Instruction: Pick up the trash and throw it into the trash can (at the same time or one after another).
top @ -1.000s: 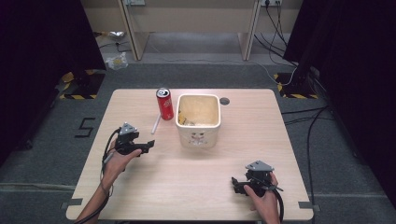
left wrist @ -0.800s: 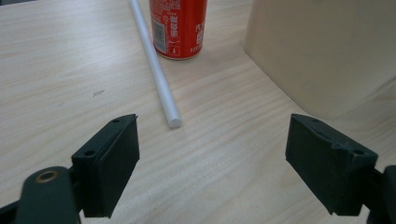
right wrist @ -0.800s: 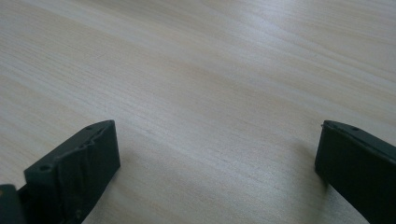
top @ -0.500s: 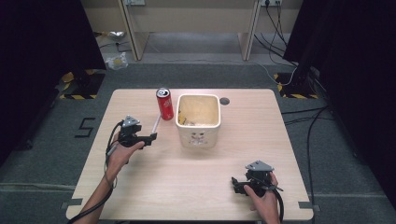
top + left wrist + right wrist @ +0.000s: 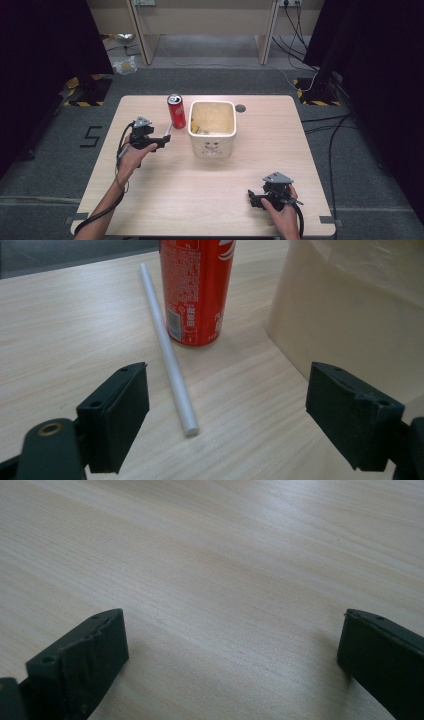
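Toward the desk's far edge, a white straw [image 5: 167,352] lies flat just beside an upright red can [image 5: 198,290], between the spread, empty jaws of my left gripper [image 5: 227,427]. If I close carelessly, I judge the thin straw could roll away or the can [image 5: 176,111] tip. My right gripper [image 5: 225,665] rests near the desk's near right corner, jaws apart, empty.

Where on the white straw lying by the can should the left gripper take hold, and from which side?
Best near the free end of the straw closest to the left gripper, coming from above with the jaws across its width. It lies flat on the table, and its far part runs close beside the red can, leaving little room there.
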### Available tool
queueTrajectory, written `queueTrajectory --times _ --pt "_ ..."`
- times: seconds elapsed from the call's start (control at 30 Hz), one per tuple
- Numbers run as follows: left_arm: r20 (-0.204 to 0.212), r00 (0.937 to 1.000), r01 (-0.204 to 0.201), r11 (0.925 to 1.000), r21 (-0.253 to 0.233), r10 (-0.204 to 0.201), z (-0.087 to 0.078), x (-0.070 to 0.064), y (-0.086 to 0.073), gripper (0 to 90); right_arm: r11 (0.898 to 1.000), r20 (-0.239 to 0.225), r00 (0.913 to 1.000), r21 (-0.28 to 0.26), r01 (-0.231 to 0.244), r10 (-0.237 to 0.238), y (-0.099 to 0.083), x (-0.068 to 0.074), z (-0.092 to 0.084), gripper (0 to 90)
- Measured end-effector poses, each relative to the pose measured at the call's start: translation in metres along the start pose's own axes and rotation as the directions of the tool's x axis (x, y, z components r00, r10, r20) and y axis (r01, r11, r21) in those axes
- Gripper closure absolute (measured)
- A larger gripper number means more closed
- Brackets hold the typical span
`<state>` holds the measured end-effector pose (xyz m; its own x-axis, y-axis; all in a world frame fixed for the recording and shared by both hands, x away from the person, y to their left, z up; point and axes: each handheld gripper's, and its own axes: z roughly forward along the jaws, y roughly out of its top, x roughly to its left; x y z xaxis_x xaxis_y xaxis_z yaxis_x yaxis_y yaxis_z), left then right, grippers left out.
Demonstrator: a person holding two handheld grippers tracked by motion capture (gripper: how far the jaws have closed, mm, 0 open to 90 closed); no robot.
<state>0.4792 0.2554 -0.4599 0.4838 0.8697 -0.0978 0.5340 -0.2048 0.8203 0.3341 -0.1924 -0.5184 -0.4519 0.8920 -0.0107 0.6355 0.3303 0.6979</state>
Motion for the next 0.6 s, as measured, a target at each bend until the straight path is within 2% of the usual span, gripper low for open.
queueTrajectory --times 0.37,0.6 --pt "0.005 1.0 0.008 0.9995 -0.03 -0.008 0.011 0.007 0.02 16.7 1.0 0.0 1.0 0.0 0.001 -0.001 0.0 0.0 0.0 0.2" --pt "0.003 0.9999 0.015 0.9998 -0.012 -0.015 0.022 0.009 0.03 16.7 1.0 -0.001 1.0 -0.002 0.003 -0.003 0.0 0.0 0.0 0.2"
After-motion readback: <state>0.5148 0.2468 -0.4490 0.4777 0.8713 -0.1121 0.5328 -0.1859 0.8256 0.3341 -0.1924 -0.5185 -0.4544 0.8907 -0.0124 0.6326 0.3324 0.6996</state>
